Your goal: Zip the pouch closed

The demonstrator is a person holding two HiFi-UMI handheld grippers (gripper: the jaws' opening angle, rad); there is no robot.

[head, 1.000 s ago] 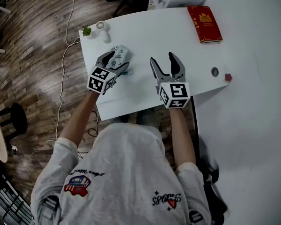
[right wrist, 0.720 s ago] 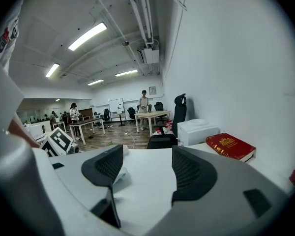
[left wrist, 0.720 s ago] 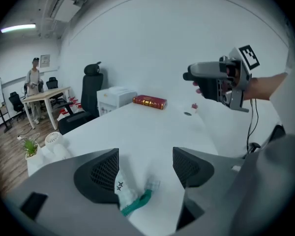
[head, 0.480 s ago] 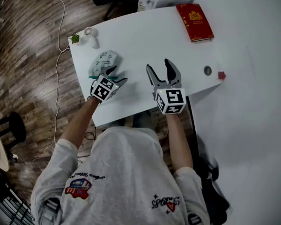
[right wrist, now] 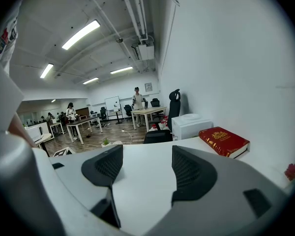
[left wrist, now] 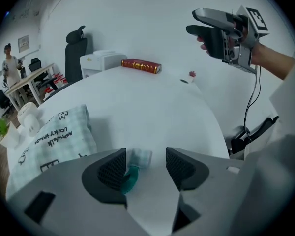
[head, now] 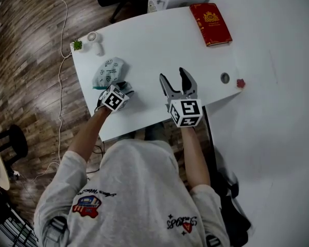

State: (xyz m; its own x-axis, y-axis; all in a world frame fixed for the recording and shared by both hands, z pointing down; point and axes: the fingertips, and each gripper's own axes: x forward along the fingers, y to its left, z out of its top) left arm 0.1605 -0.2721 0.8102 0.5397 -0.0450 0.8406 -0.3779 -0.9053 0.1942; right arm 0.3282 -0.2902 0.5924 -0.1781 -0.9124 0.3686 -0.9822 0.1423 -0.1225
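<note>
Pouch (head: 109, 72), pale checked cloth with print, lay on white counter (head: 154, 45), on person's left side. Left gripper (head: 124, 87) was down at pouch's near end. Its fingers (left wrist: 112, 167) had just been closing but were not shut. Teal zipper tab (left wrist: 129, 178) sat between them, close beside left finger, clear of right finger. Right gripper (head: 173, 76) hung over counter, well apart from pouch, fingers wide open, nothing between. Red book (head: 210, 23) lay at far side.

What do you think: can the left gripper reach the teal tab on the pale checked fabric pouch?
Likely yes: the left gripper has just been closing its jaws, which straddle the teal tab at a corner of the pouch, nothing in the way; not pinched yet.
</note>
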